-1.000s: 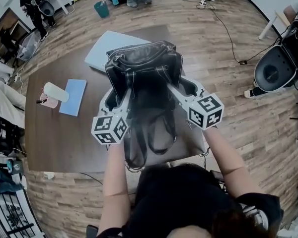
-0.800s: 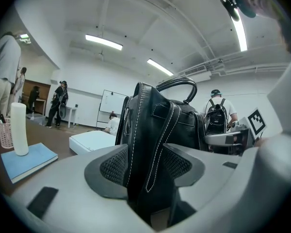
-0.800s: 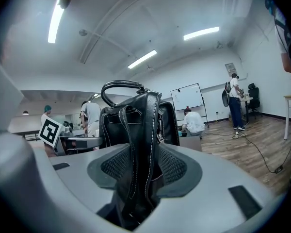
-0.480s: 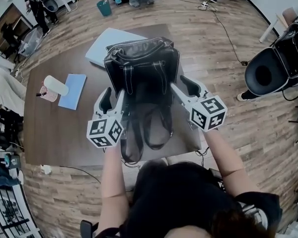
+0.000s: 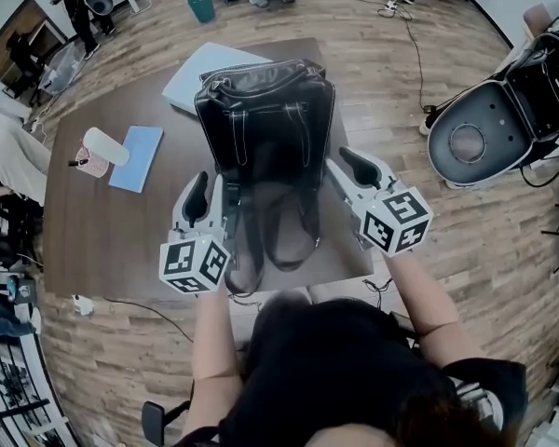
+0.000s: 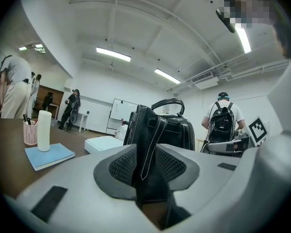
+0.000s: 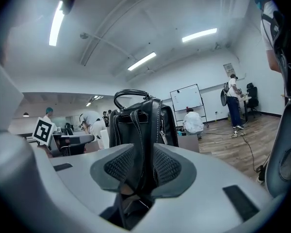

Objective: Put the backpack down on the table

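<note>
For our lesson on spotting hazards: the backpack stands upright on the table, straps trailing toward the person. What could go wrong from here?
1. The left claw and right claw have just been closing, each pinching a strap. Drawing back now could tip the upright backpack toward the person.
2. Toppling the other way, it might strike the white slab lying behind it.

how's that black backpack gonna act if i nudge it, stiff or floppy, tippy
The backpack holds a boxy shape standing on the table, so the body is probably fairly stiff. Its straps drape limply, so likely floppy. Standing tall on a narrow base, it may tip if pushed near the top.
</note>
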A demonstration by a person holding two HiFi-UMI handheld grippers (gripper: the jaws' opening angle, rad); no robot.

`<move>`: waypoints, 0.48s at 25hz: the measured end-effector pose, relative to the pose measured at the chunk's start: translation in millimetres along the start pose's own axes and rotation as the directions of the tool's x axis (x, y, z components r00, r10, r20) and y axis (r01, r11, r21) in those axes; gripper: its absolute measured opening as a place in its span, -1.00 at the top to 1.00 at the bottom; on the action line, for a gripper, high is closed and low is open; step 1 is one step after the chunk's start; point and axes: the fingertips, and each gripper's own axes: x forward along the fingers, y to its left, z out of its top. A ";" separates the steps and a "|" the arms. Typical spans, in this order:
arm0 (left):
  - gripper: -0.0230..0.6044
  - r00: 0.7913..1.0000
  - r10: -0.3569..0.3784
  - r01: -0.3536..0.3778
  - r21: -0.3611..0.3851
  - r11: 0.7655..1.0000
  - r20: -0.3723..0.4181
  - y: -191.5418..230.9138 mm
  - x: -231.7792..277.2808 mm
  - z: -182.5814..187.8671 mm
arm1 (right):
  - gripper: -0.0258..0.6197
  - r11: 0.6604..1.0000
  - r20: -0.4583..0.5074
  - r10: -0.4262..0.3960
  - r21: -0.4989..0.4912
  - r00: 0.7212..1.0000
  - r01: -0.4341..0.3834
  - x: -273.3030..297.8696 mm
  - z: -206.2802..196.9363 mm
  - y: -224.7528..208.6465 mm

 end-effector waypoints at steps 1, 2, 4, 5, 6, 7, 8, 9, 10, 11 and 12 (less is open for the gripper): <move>0.52 1.000 0.001 -0.001 0.000 1.000 -0.001 -1.6 -3.0 -0.2 | 0.50 1.000 -0.001 0.004 0.004 1.000 -0.004 -1.0 -0.8 1.5; 0.55 1.000 0.001 -0.001 0.001 1.000 -0.002 -2.9 -5.9 -0.5 | 0.52 1.000 0.000 0.008 0.008 1.000 -0.008 -1.9 -1.2 3.1; 0.61 1.000 0.005 -0.005 0.001 1.000 -0.006 -5.0 -11.4 -2.1 | 0.56 1.000 0.002 0.015 0.014 1.000 -0.015 -3.6 -1.6 6.2; 0.63 1.000 0.006 -0.006 0.002 1.000 -0.010 -6.0 -13.8 -3.6 | 0.58 1.000 0.002 0.018 0.016 1.000 -0.018 -4.5 -2.0 7.3; 0.65 1.000 0.008 -0.008 0.003 1.000 -0.016 -6.9 -16.1 -5.4 | 0.60 1.000 0.003 0.020 0.017 1.000 -0.020 -5.4 -2.4 8.3; 0.68 1.000 0.011 -0.011 0.006 1.000 -0.022 -7.8 -18.7 -7.5 | 0.62 1.000 0.003 0.021 0.019 1.000 -0.021 -6.2 -3.1 9.3; 0.70 0.999 0.015 -0.014 0.009 1.000 -0.029 -8.5 -21.3 -9.6 | 0.65 1.000 0.003 0.021 0.022 1.000 -0.021 -6.8 -3.8 10.1; 0.72 0.999 0.019 -0.019 0.010 1.000 -0.036 -9.1 -23.7 -11.8 | 0.68 0.999 0.004 0.021 0.025 1.000 -0.022 -7.2 -4.4 10.9; 0.73 0.999 0.024 -0.023 0.011 1.000 -0.043 -9.6 -25.8 -14.0 | 0.72 0.999 0.005 0.022 0.028 1.000 -0.022 -7.2 -4.9 11.4; 0.75 0.998 0.029 -0.028 0.010 1.000 -0.049 -9.9 -27.6 -16.5 | 0.78 0.999 0.005 0.023 0.032 1.000 -0.023 -7.0 -5.4 11.9; 0.76 0.998 0.033 -0.033 0.007 0.999 -0.056 -10.3 -29.3 -19.4 | 0.82 0.999 0.004 0.025 0.037 1.000 -0.025 -6.7 -6.3 12.4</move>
